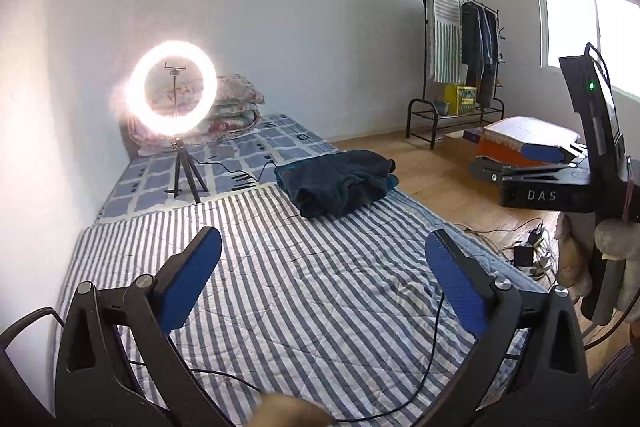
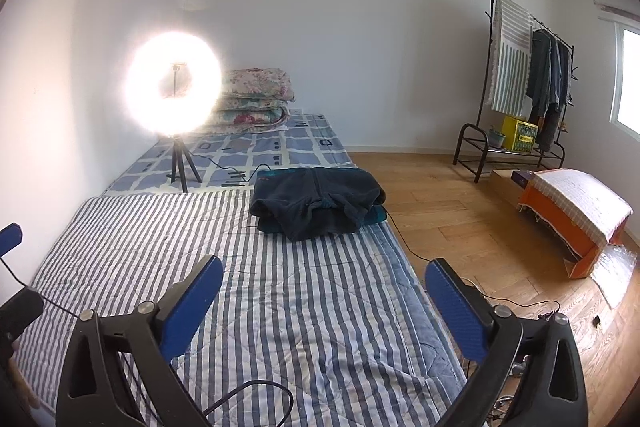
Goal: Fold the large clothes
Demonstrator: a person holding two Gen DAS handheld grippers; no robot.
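Covering the bed, a quilted striped blanket lies flat and lightly creased. Folded into a thick, soft rectangle, the dark fleece garment rests at its far edge. Both left tongs and right tongs gape wide, ribbed blue pads empty.

The dark jacket at twelve o'clock looked like soft, matt fleece. Under it the striped quilt was stitched cotton, slightly creased. The gripper had matt black plastic arms, ribbed blue pads and dull metal rivets. At two o'clock the floor was semi-gloss wood, the clothes rack thin black metal.
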